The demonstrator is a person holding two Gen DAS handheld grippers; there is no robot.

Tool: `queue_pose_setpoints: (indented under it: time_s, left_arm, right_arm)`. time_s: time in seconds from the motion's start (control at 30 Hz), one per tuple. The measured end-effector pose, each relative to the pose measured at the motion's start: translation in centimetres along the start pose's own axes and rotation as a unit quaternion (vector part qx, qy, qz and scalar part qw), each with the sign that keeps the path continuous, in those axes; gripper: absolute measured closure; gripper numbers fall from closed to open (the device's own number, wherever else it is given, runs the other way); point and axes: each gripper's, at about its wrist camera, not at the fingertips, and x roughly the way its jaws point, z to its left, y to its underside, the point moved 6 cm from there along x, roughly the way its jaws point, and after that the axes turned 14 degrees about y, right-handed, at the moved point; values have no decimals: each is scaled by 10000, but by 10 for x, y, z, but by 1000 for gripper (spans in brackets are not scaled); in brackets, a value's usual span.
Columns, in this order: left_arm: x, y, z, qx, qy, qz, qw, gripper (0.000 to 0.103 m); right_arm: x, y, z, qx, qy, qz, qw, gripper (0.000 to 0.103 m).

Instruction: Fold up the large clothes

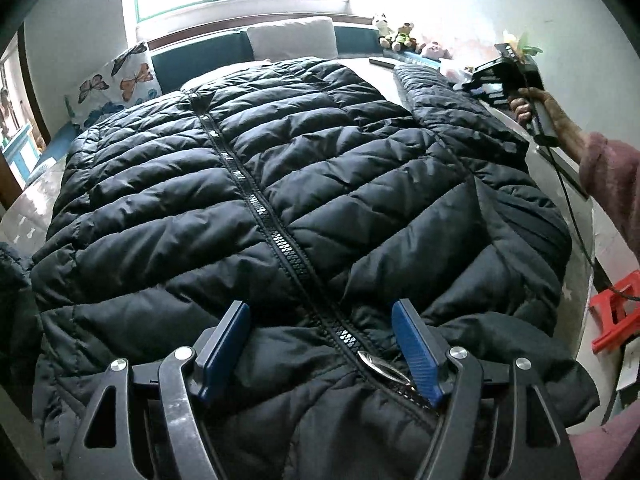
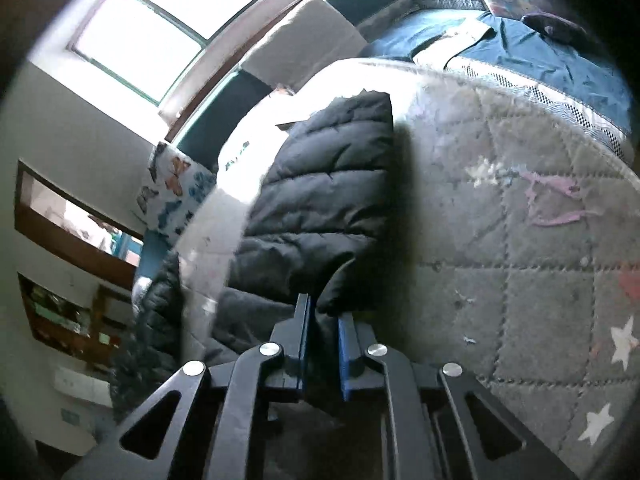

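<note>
A large black quilted puffer jacket (image 1: 280, 200) lies front up on the bed, zipped down the middle. My left gripper (image 1: 320, 316) is open, its blue pads either side of the zipper near the metal zipper pull (image 1: 380, 368), low over the jacket. In the right wrist view my right gripper (image 2: 324, 316) is shut on a black sleeve (image 2: 328, 192) of the jacket and holds it above the mattress. The right gripper also shows in the left wrist view (image 1: 508, 76), at the far right beside the jacket's sleeve (image 1: 440, 100).
The quilted mattress (image 2: 520, 240) with stars lies under the jacket. A butterfly pillow (image 1: 116, 84), a white cushion (image 1: 292, 40) and soft toys (image 1: 400, 36) stand at the bed's head below a window. A red stool (image 1: 616, 312) stands on the floor to the right.
</note>
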Motion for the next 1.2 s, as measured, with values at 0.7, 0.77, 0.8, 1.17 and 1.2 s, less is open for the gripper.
queue_pose_setpoints:
  time_s: [0.7, 0.77, 0.8, 1.17, 1.2]
  left_arm:
    - [-137, 33, 84, -782, -591, -1272, 9870, 25]
    - [-136, 38, 90, -869, -603, -1229, 9868, 25]
    - [-134, 40, 91, -913, -603, -1214, 9866, 25]
    - [-99, 24, 100, -1345, -789, -823, 9843, 25]
    - [-96, 21, 100, -1351, -809, -792, 9843, 25]
  right_arm:
    - [-134, 38, 148, -1603, 118, -741, 9842, 91]
    - [-121, 35, 125, -1440, 349, -580, 9873, 74]
    - [-113, 34, 114, -1368, 465, -501, 9882, 52]
    - [-28, 12, 3, -588, 864, 3, 9945, 39]
    - [-20, 9, -4, -510, 790, 47, 9956, 39]
